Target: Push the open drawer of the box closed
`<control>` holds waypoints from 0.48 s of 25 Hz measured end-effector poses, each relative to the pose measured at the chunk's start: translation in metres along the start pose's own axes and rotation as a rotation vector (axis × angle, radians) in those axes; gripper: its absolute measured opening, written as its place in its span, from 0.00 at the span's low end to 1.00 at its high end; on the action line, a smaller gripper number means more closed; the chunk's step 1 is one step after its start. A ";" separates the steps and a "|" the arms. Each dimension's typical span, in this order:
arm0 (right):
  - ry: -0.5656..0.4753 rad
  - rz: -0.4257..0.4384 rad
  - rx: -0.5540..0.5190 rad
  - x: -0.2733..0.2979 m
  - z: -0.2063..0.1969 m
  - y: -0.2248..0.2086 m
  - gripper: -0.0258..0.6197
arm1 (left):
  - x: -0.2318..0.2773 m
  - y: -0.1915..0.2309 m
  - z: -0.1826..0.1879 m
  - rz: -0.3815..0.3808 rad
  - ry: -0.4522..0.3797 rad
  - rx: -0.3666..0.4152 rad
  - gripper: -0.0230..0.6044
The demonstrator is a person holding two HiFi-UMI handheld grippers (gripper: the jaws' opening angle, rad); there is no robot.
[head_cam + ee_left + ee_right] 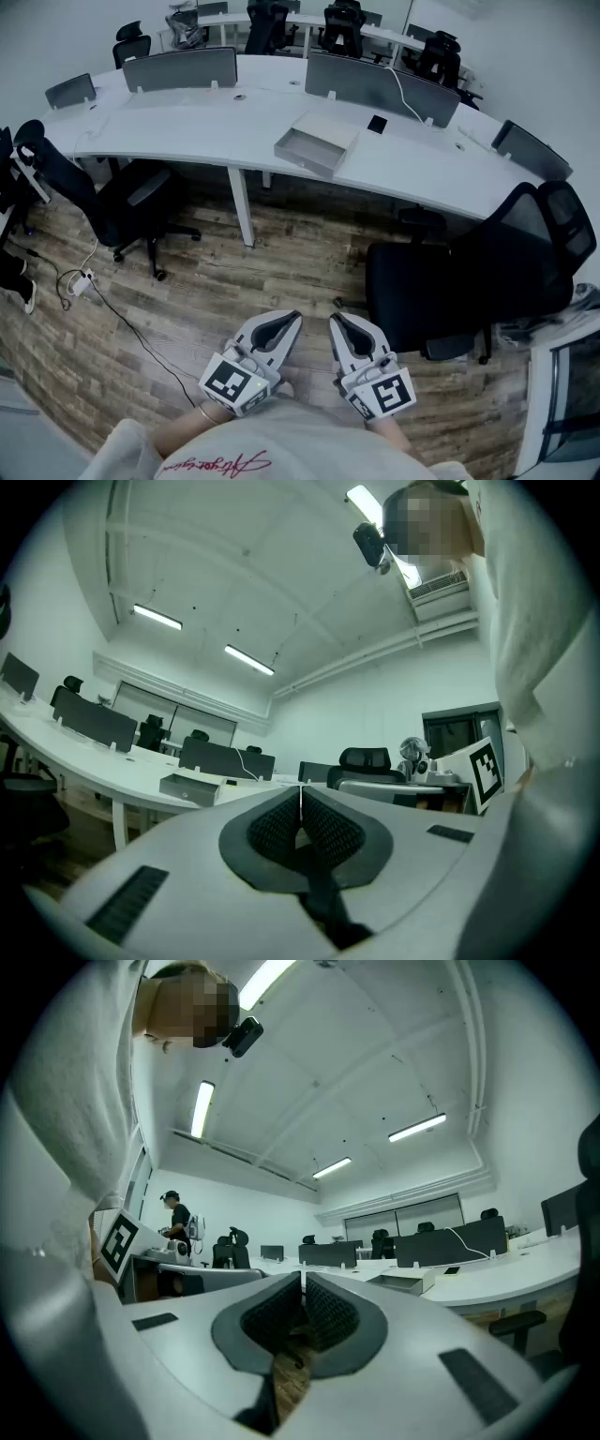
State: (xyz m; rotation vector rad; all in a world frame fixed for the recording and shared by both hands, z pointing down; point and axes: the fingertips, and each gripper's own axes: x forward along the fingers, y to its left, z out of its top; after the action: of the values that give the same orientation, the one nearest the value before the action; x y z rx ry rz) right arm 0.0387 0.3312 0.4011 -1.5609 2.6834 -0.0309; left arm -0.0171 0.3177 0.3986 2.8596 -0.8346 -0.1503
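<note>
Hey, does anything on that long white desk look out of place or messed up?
Only the drawer: it stands pulled out of the box toward the near edge of the desk, left open. Nothing looks spilled or damaged.

Our kit, itemised.

- Left gripper (pixel 286 323): pale grey moulded shell with two tapering jaws, lined with black ribbed pads (pixel 272 827). Dark rectangular slots (pixel 127 904) are set into the shell.
- Right gripper (pixel 339 326): same build and colours as the left.
- Each gripper carries a cube (pixel 232 382) faced with black-and-white square markers.
- We wear a pale, loose top (pixel 309 448) with red cursive lettering (pixel 214 464) across the front.
- We have a thin bracelet (pixel 203 413) at the left wrist.
- A small black camera (pixel 369 543) is mounted at our head.
</note>
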 end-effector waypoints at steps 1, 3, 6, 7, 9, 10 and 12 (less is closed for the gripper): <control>-0.003 0.002 0.000 -0.001 0.000 0.000 0.09 | 0.000 0.000 -0.001 0.003 0.001 0.000 0.07; -0.007 0.005 -0.002 -0.002 0.000 0.000 0.09 | -0.001 -0.001 -0.001 0.008 0.001 0.001 0.07; -0.003 0.005 -0.003 -0.003 0.000 0.000 0.09 | -0.003 -0.002 0.000 0.014 -0.005 0.003 0.07; -0.002 0.005 -0.002 -0.004 0.000 0.001 0.09 | -0.004 -0.001 0.000 0.013 -0.008 0.005 0.07; -0.002 0.008 -0.004 -0.003 0.001 0.001 0.09 | -0.005 -0.001 0.001 0.018 -0.011 0.004 0.07; -0.002 0.010 -0.006 -0.003 0.001 0.002 0.08 | -0.005 0.000 0.001 0.023 -0.011 -0.001 0.07; -0.001 0.013 -0.008 -0.003 0.001 0.003 0.09 | -0.007 0.001 0.001 0.029 -0.010 -0.005 0.07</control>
State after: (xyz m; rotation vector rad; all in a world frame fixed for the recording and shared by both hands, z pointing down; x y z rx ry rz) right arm 0.0376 0.3352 0.4000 -1.5453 2.6959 -0.0181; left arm -0.0231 0.3207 0.3978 2.8432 -0.8757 -0.1633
